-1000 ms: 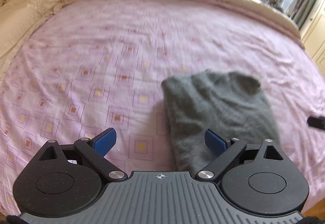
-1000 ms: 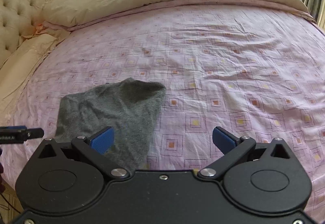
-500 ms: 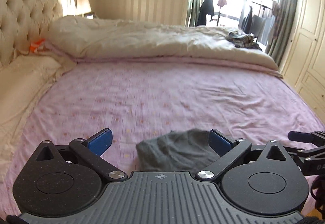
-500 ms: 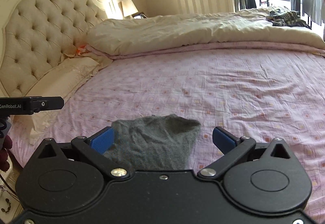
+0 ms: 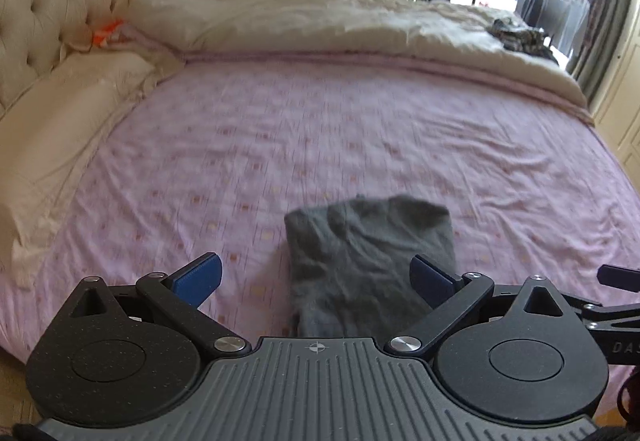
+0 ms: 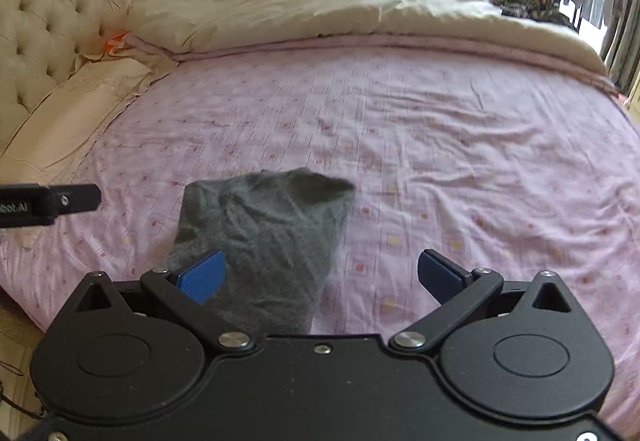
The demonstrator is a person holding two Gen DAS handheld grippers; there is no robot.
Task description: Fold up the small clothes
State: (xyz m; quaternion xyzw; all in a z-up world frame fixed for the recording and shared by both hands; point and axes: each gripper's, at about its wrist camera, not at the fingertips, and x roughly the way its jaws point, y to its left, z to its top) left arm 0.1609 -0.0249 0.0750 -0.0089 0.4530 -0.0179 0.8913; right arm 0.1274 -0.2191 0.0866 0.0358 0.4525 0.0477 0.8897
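Lying near the front edge of a pink patterned bed sheet (image 5: 360, 129), a folded dark grey knit garment (image 5: 368, 253) forms a rough, rumpled rectangle with soft creases across its top. Both tongs hang above it empty: the left gripper (image 5: 316, 279) and the right gripper (image 6: 322, 275) each have their blue-padded fingers spread wide. Behind, a cream quilt (image 6: 340, 9) is bunched along the sheet's far side, beside a tufted beige headboard (image 6: 60, 9).
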